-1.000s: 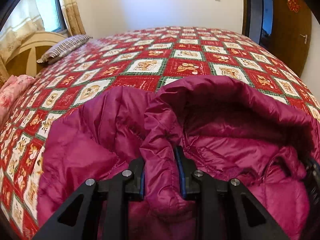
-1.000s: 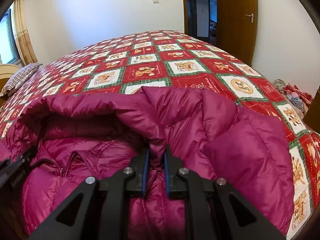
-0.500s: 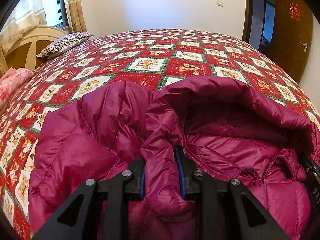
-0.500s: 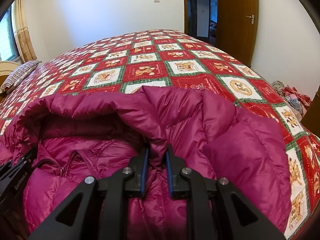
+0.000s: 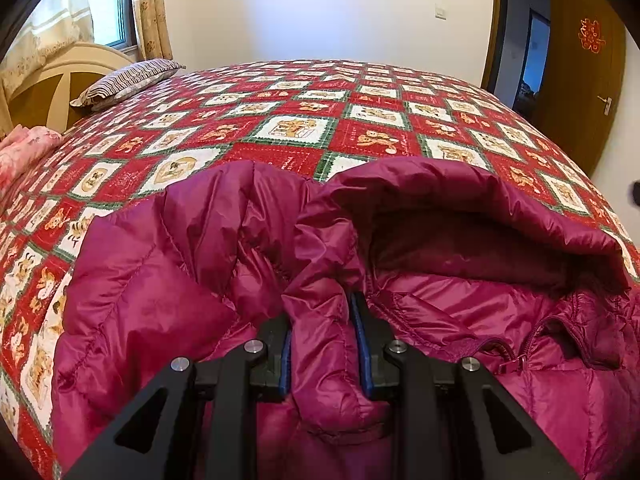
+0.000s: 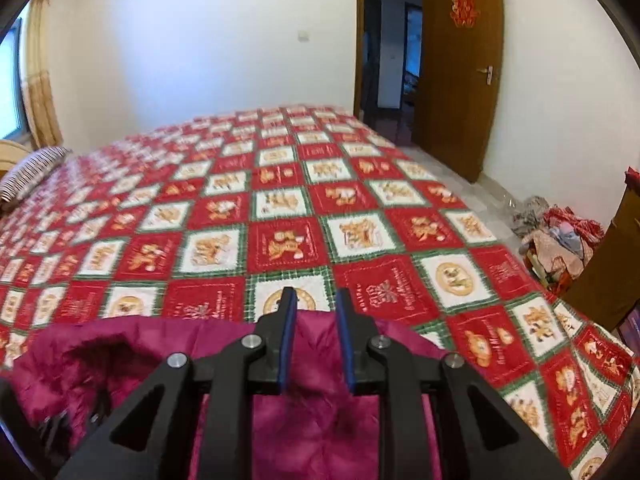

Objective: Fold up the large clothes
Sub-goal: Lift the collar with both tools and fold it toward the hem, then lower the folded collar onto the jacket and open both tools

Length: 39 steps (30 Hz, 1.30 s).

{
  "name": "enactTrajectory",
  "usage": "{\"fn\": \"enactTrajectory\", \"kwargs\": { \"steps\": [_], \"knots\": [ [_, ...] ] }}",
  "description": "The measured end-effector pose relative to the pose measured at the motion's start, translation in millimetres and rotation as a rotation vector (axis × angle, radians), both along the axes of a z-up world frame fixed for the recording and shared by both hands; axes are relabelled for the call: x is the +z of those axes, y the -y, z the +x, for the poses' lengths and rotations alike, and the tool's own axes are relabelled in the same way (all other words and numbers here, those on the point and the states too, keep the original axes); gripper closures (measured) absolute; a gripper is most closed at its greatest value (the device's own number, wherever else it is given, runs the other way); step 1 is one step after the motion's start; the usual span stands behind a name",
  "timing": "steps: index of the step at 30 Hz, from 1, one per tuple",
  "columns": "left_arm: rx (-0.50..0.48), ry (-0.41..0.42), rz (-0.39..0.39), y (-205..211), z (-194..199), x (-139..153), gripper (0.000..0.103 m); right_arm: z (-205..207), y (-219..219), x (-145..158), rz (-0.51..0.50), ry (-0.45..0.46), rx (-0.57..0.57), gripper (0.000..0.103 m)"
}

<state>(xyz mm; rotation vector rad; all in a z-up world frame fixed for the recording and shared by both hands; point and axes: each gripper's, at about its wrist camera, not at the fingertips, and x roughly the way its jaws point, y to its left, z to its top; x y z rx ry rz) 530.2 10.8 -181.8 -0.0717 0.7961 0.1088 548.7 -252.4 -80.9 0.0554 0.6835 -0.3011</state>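
A magenta quilted down jacket [image 5: 160,280] lies at the near edge of the bed, its hood [image 5: 460,200] gaping open and its zipper [image 5: 516,360] to the right. My left gripper [image 5: 320,308] is shut on a thick fold of the jacket where the hood meets the shoulder. In the right wrist view the jacket [image 6: 100,344] sits low in the picture. My right gripper [image 6: 315,294] hangs above it with its jaws opening. The blue pads touch no fabric, and the jacket shows only behind the gap.
The bed carries a red, white and green patchwork quilt [image 6: 280,200] stretching far ahead. A striped pillow [image 5: 128,80] lies by the headboard [image 5: 52,84], with pink fabric [image 5: 24,152] at the left edge. An open wooden door [image 6: 456,80] and a clothes pile [image 6: 556,236] are on the right.
My right gripper has let go of the jacket fold it pinched and risen above it, so more of the bed shows. The left gripper still holds its fold.
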Motion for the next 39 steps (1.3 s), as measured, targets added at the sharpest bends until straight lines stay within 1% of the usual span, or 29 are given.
{"fn": "enactTrajectory", "kwargs": {
  "steps": [2, 5, 7, 9, 11, 13, 15, 17, 19, 21, 23, 24, 26, 27, 28, 29, 30, 32, 34, 36, 37, 38, 39],
  "knots": [
    [0.000, 0.001, -0.002, 0.2, 0.2, -0.2, 0.077, 14.6, 0.1, -20.3, 0.038, -0.079, 0.007, 0.080],
    [0.000, 0.001, 0.000, 0.0, 0.2, -0.1, 0.077, 13.1, -1.6, -49.8, 0.097, -0.196, 0.034, 0.080],
    [0.000, 0.001, 0.004, -0.4, 0.3, -0.1, 0.077, 3.7, -2.6, -59.6, 0.110, -0.226, 0.054, 0.080],
    [0.000, 0.001, 0.004, -0.4, 0.3, -0.1, 0.077, -8.1, -4.3, -61.0, 0.086, -0.219, 0.073, 0.080],
    [-0.001, 0.001, 0.005, 0.0, 0.4, 0.0, 0.077, -15.6, -9.5, -65.1, 0.029, -0.221, 0.093, 0.080],
    [-0.001, -0.001, 0.003, -0.2, 0.5, 0.1, 0.076, -23.4, -24.2, -73.5, -0.111, -0.183, 0.127, 0.081],
    [-0.007, -0.003, -0.009, -1.1, 0.4, 0.6, 0.076, -28.0, -33.6, -78.4, -0.194, -0.141, 0.124, 0.081],
    [-0.031, -0.011, -0.050, -5.9, -2.2, 3.2, 0.076, -27.0, -31.6, -78.9, -0.198, -0.132, 0.119, 0.081],
    [-0.080, -0.021, -0.086, -10.1, -8.0, 10.2, 0.076, -26.9, -26.5, -77.5, -0.174, -0.124, 0.124, 0.080],
    [-0.107, -0.004, -0.108, -14.6, -16.6, 22.6, 0.076, -26.0, -25.0, -76.6, -0.167, -0.120, 0.124, 0.080],
    [-0.116, 0.037, -0.136, -19.1, -23.2, 43.3, 0.076, -24.8, -27.8, -77.5, -0.177, -0.119, 0.122, 0.080],
    [-0.121, 0.073, -0.147, -19.5, -23.6, 57.7, 0.076, -24.2, -29.4, -77.7, -0.178, -0.118, 0.122, 0.080],
    [-0.131, 0.132, -0.142, -14.0, -16.7, 85.4, 0.073, -25.0, -28.0, -77.1, -0.169, -0.113, 0.123, 0.080],
    [-0.136, 0.154, -0.130, -8.3, -9.4, 97.7, 0.065, -24.8, -27.7, -77.0, -0.166, -0.112, 0.124, 0.080],
    [-0.140, 0.167, -0.119, -3.2, -1.9, 105.4, 0.049, -25.1, -27.4, -77.0, -0.163, -0.110, 0.124, 0.080],
    [-0.143, 0.177, -0.109, 2.7, 7.3, 112.5, 0.040, -25.2, -27.1, -76.9, -0.161, -0.109, 0.125, 0.080],
    [-0.145, 0.181, -0.105, 9.0, 19.8, 117.5, 0.028, -25.5, -27.0, -76.8, -0.160, -0.107, 0.125, 0.080],
    [-0.129, 0.155, -0.082, 20.6, 48.0, 115.3, 0.027, -25.8, -26.4, -76.6, -0.155, -0.103, 0.125, 0.080],
    [-0.086, 0.048, -0.014, 29.3, 73.9, 92.3, 0.027, -26.7, -24.2, -76.3, -0.139, -0.096, 0.127, 0.080],
    [-0.038, -0.077, 0.083, 30.0, 82.1, 61.4, 0.027, -27.4, -21.1, -76.0, -0.118, -0.092, 0.132, 0.080],
    [-0.014, -0.135, 0.113, 25.9, 79.6, 41.0, 0.027, -27.4, -19.7, -76.0, -0.104, -0.090, 0.134, 0.080],
    [-0.007, -0.158, 0.105, 20.5, 73.3, 27.1, 0.027, -27.4, -18.7, -75.9, -0.094, -0.088, 0.136, 0.080],
    [-0.007, -0.170, 0.073, 13.2, 65.8, 12.5, 0.026, -27.5, -17.7, -75.9, -0.084, -0.084, 0.139, 0.080]
  ]
}}
